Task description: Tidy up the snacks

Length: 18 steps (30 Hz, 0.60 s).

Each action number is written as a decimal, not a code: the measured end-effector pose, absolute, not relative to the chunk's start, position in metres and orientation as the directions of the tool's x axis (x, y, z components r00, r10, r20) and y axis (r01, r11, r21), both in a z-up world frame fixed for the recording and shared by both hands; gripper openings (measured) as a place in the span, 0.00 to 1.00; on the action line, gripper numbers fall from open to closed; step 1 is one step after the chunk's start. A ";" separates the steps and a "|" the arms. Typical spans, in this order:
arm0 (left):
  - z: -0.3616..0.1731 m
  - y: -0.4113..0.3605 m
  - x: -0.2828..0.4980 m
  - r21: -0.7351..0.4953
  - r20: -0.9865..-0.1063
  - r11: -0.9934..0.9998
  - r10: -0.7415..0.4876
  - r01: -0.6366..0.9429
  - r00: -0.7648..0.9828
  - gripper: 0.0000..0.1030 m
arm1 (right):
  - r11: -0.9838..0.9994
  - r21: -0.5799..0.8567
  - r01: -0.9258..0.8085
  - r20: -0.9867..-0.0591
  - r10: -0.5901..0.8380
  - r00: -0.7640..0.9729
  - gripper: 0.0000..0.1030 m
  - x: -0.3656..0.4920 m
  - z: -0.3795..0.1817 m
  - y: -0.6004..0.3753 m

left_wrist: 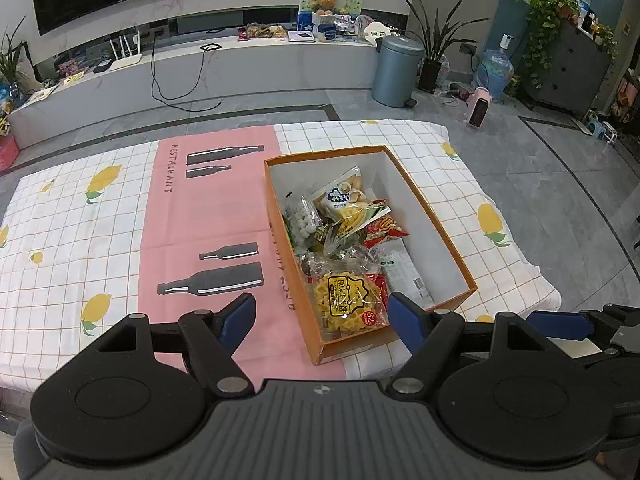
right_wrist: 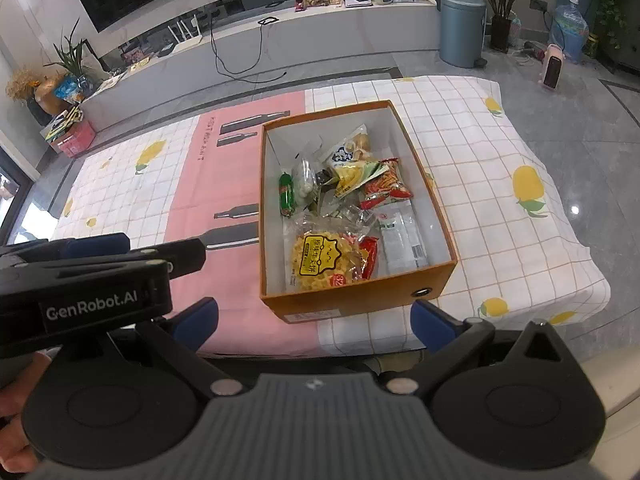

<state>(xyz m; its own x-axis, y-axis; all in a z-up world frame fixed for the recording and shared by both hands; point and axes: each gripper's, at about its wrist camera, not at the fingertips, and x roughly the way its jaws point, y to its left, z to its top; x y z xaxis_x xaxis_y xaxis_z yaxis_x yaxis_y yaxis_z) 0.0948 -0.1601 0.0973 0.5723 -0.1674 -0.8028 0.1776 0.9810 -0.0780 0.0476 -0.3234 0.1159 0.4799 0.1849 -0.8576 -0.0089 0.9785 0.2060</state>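
An orange cardboard box (right_wrist: 352, 300) with white inner walls sits on a table under a checked cloth (right_wrist: 472, 152) printed with lemons and a pink band. All the snacks in sight lie inside the box: a yellow bag of round crackers (right_wrist: 320, 258) at its near end, a white packet (right_wrist: 402, 242) beside that, a red-and-orange bag (right_wrist: 386, 188) and a yellow-and-green bag (right_wrist: 352, 174) toward the middle, a small green stick (right_wrist: 286, 194) against the left wall. Nothing lies on the cloth outside the box.

The collecting step looks finished or close to it; any next move would likely be tidying packets within the box or pulling away.

The left gripper (left_wrist: 322, 318) hovers above the box's near left corner, jaws spread wide, holding nothing. The right gripper (right_wrist: 314, 322) hangs just short of the box's near wall, jaws equally wide and empty. Both are raised clear of the box, pointing forward and down at it.
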 end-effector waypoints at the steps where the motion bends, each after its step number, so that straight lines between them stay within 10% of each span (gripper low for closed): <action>1: 0.097 -0.159 0.094 -0.079 -0.803 0.981 -0.167 0.175 0.572 0.85 | 0.978 0.207 -0.009 -0.857 0.186 0.481 0.97 0.048 0.116 -0.323; 18: 0.102 -0.155 0.090 -0.080 -0.796 0.982 -0.165 0.170 0.582 0.82 | 0.979 0.205 -0.016 -0.854 0.187 0.486 0.97 0.045 0.118 -0.318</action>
